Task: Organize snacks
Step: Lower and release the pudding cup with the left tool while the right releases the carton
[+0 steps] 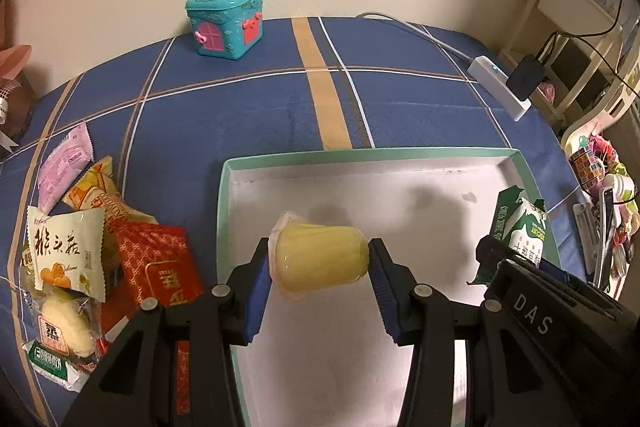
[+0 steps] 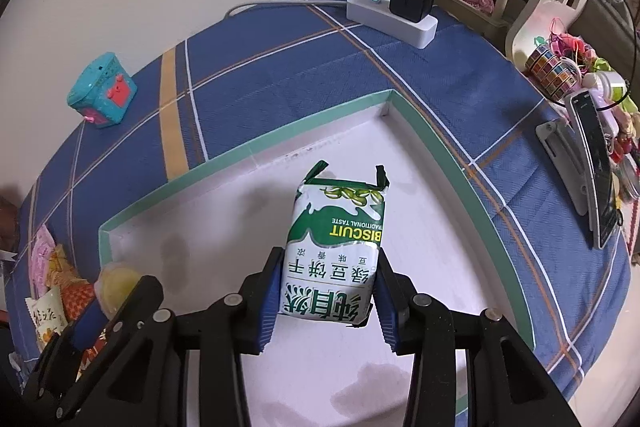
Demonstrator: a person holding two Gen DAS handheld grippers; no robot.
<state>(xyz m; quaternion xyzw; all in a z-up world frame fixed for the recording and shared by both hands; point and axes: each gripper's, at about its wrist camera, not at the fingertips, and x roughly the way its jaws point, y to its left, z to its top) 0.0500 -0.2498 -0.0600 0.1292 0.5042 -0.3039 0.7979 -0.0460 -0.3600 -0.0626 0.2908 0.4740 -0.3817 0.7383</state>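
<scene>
Left gripper (image 1: 318, 257): fingers clamp yellow jelly cup (image 1: 320, 255) above white tray (image 1: 400, 157) | Right gripper (image 2: 330, 277): fingers clamp green biscuit packet (image 2: 336, 247) over tray's right side

1. A surface under a blue plaid cloth (image 1: 248, 115) with white, tan and orange stripes carries everything;
2. At 6 o'clock lies a shallow white tray (image 1: 228, 211) with a mint-green rim;
3. At 9 o'clock, a heap of snack packets (image 1: 100, 251);
4. At 11 o'clock, a teal toy house (image 1: 225, 21);
5. At 2 o'clock, a white power strip (image 2: 390, 19).
</scene>
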